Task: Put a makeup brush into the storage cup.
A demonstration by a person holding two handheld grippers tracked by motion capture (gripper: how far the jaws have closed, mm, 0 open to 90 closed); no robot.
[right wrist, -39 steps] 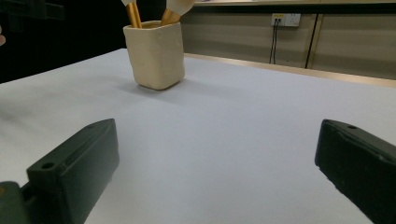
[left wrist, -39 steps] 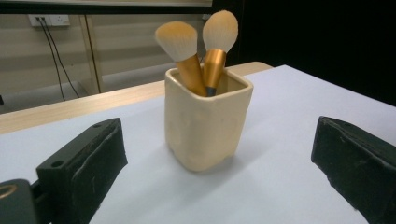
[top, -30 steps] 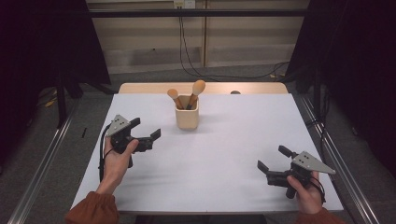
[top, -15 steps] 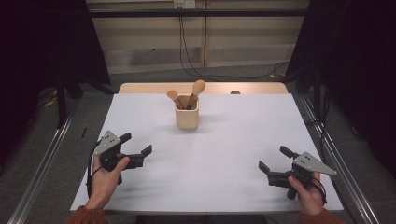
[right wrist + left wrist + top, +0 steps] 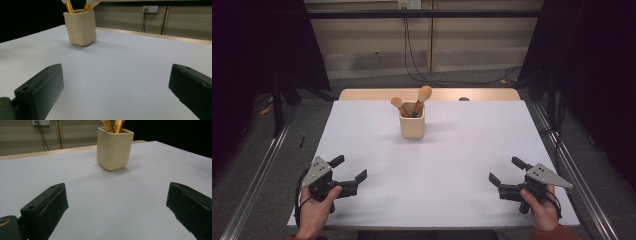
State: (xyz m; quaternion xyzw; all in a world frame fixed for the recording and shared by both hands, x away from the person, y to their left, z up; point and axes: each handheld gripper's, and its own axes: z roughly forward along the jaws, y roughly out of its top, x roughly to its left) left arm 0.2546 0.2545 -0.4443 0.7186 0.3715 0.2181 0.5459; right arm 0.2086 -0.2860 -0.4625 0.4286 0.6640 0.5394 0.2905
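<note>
A cream square cup (image 5: 412,126) stands upright toward the far middle of the white table (image 5: 462,150), with two wooden-handled utensils (image 5: 421,99) sticking out of it. The same cup (image 5: 114,148) sits ahead in the left gripper view, and the cup (image 5: 80,27) is at upper left in the right gripper view. My left gripper (image 5: 348,168) rests low near the front left corner, open, with nothing between its jaws. At the front right, my right gripper (image 5: 507,171) is also open and holds nothing. Both point toward the table's middle.
A wooden strip (image 5: 482,94) runs along the table's far edge. Metal rails (image 5: 257,170) flank the table on the floor. Cables (image 5: 422,70) hang down the back wall from a socket. Dark curtains stand on both sides.
My left gripper has moved back toward the front edge of the table, away from the cup, staying open. The right gripper has hardly moved.
</note>
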